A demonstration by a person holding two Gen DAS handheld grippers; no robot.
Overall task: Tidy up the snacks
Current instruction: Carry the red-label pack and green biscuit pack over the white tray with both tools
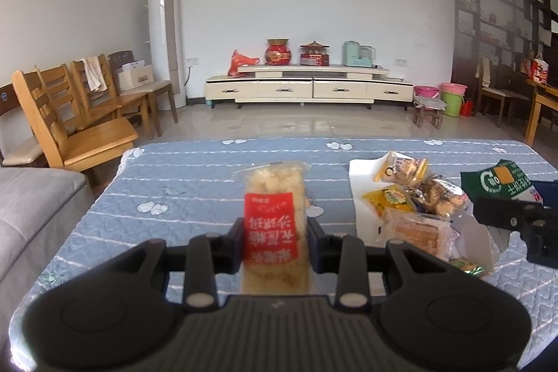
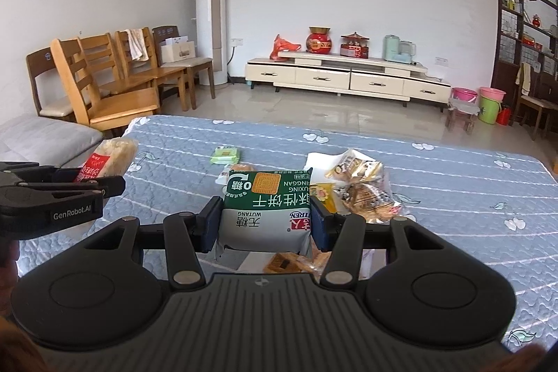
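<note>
Left gripper (image 1: 275,241) pinches clear red-labelled snack pack (image 1: 273,222), long axis forward; right gripper (image 2: 265,220) clamps green-white biscuit packet (image 2: 266,208) directly above white tray (image 1: 362,169) of snacks, nearer it.

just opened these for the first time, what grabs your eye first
Both grippers hold snacks above the blue quilted table. The left gripper pinches a clear rice-cracker pack with a red label; the right gripper clamps a green and white biscuit pack. A heap of wrapped snacks lies on the table between them.
</note>
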